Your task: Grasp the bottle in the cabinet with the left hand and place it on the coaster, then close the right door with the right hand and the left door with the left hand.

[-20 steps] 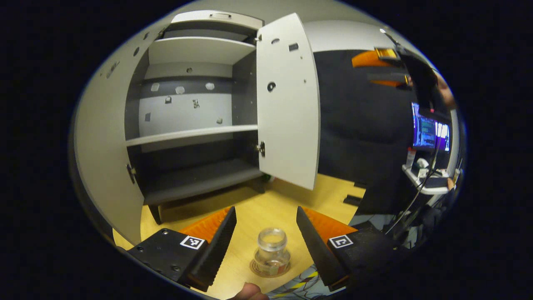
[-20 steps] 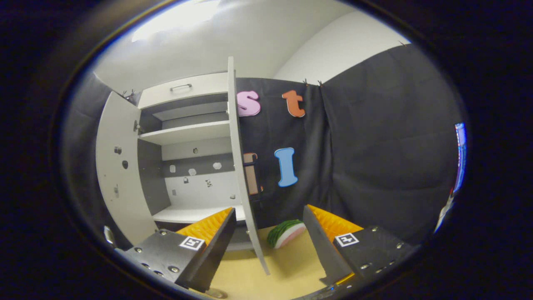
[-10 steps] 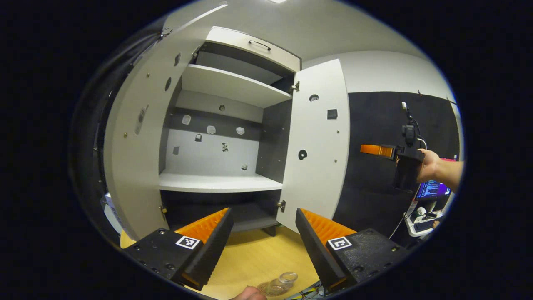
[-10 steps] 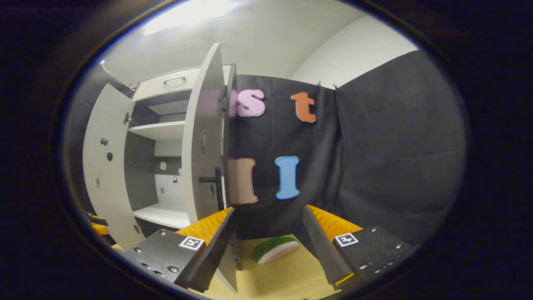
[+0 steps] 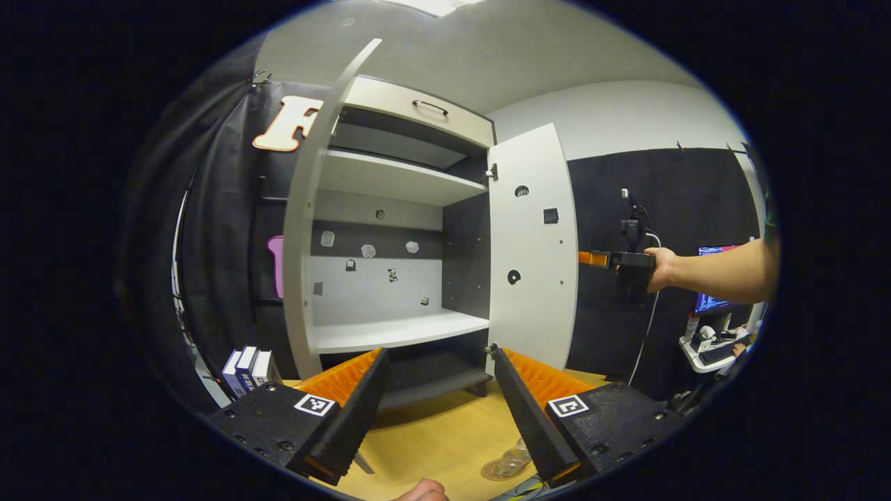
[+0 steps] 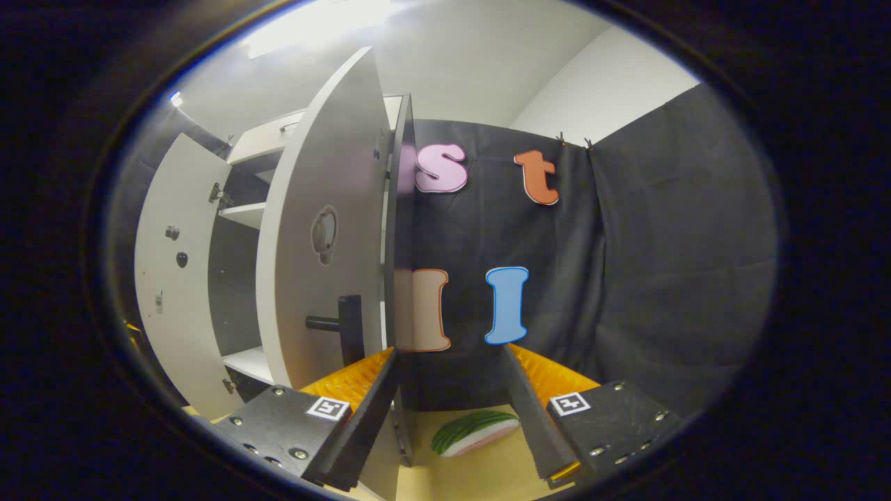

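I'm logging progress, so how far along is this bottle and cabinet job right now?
Done: the bottle stands on the coaster on the table, clear of the open left gripper. In hand: the right gripper, open, is at the right door's outer face beside its handle, the door partly swung. Left: finish shutting it, then close the left door, which stands wide open.

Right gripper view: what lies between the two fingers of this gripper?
In the right gripper view, the right gripper is open; between its fingers lie bare wooden tabletop and a watermelon slice toy. The right door stands just left.
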